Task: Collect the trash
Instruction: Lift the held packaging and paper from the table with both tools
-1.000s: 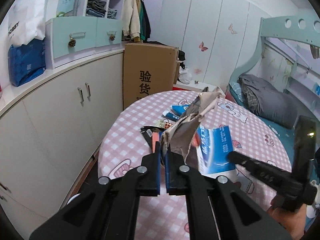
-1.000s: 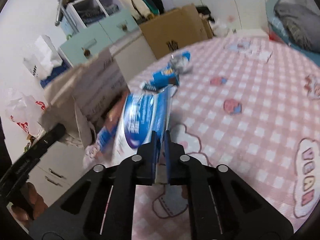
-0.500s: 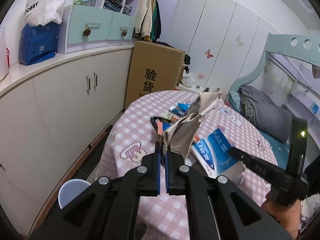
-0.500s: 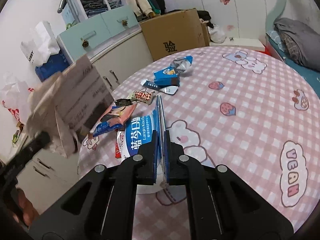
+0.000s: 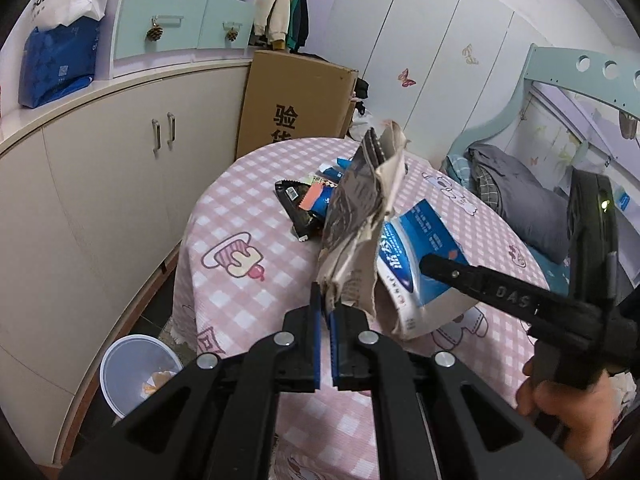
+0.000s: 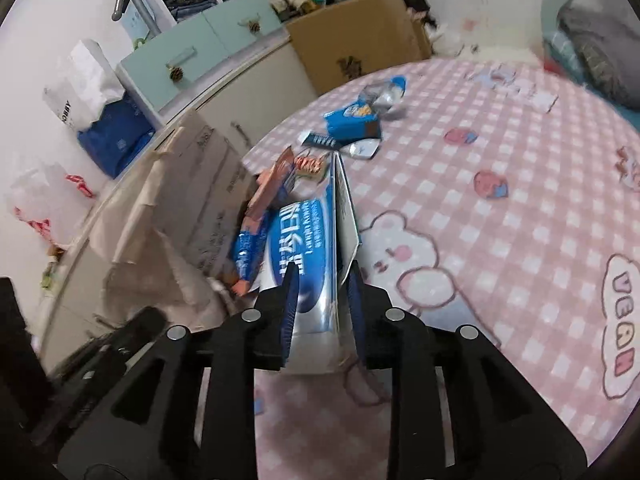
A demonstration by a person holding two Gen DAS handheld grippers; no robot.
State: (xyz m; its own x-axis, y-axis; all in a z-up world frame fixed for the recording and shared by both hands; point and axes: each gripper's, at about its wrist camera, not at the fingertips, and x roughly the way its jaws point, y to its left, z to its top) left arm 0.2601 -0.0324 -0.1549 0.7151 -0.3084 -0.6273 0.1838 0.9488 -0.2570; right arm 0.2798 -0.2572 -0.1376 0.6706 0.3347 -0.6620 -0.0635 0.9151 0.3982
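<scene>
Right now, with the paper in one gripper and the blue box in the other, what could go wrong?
1. The right hand-held gripper is opening with the blue box between its pads, over the table's edge. The box may drop to the floor.
2. The left hand-held gripper pinches only the corner of the torn paper, which could rip loose.
3. The white bin sits off to the side, so a drop may miss it.

Curved cream cabinets (image 5: 100,184), mint drawers (image 5: 180,32), white butterfly-stickered wardrobe (image 5: 432,56), pale-blue bunk bed (image 5: 532,80), dark floor (image 5: 160,300).
</scene>
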